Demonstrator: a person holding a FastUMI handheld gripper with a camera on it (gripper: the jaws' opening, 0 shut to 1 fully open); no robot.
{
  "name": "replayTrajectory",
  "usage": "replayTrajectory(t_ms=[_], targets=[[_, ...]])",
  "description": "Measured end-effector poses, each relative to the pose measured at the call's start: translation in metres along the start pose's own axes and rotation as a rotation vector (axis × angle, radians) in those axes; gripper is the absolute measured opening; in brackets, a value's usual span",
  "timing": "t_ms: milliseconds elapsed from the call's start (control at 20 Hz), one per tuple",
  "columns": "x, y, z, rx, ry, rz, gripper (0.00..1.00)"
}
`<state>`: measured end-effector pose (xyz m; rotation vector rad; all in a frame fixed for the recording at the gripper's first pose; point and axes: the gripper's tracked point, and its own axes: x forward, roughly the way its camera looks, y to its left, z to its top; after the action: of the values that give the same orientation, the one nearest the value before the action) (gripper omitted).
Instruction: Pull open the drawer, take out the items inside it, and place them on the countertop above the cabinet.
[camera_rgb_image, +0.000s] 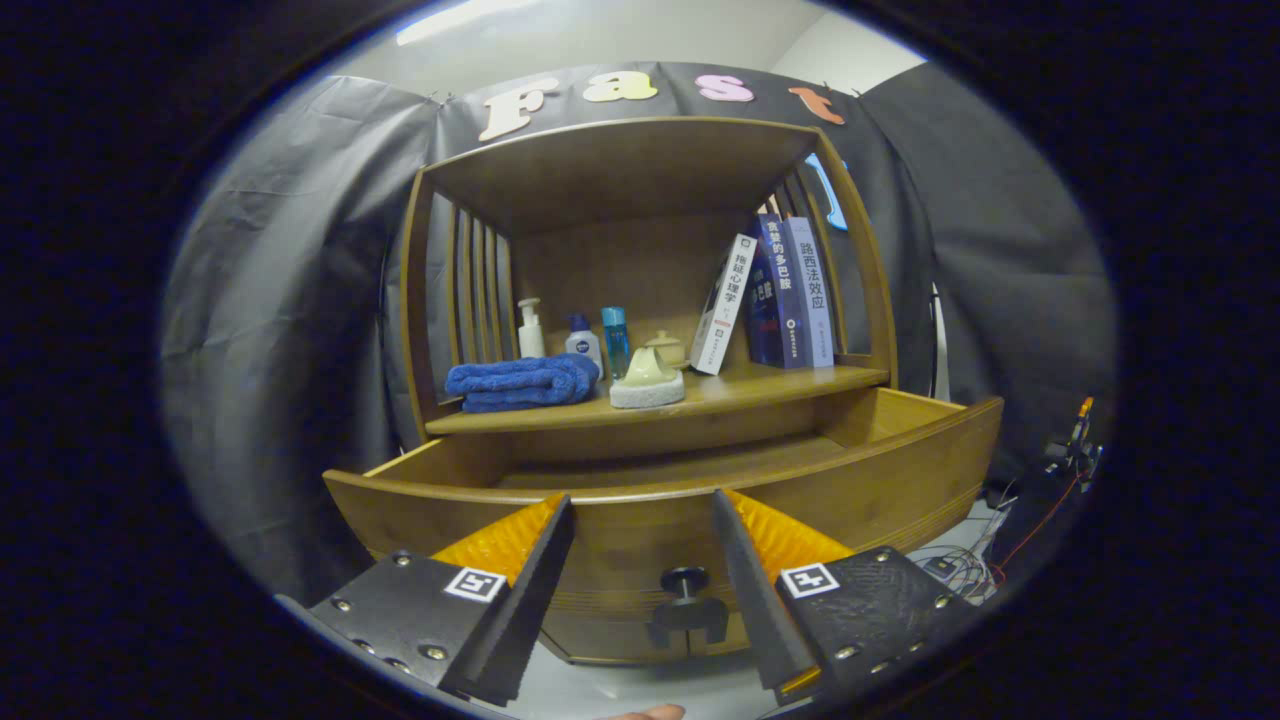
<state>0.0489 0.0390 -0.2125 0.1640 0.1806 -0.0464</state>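
Note:
The wooden cabinet's drawer (900, 440) stands pulled out toward me, and the part of its wooden floor that I can see is bare. Its dark round knob (685, 580) sits on the drawer front, low between my fingers. My gripper (642, 498) is open just in front of the drawer front, with nothing between its fingers. On the countertop (790, 380) above the drawer lie a folded blue towel (520, 383) and, to its right, a pale green and white sponge-like block (648, 380).
Behind the towel stand a white pump bottle (530, 328), a blue-capped bottle (583, 340), a blue bottle (615, 340) and a small cream lidded pot (665, 347). Three books (770, 295) lean at the counter's right. Cables (960, 565) lie on the floor at the right.

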Motion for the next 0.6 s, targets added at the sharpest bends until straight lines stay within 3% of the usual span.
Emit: replayTrajectory(t_ms=[200,600], targets=[[0.015,-0.003,0.0,0.002,0.036,0.02,0.9],[0.034,-0.002,-0.002,0.02,0.054,0.023,0.9]])
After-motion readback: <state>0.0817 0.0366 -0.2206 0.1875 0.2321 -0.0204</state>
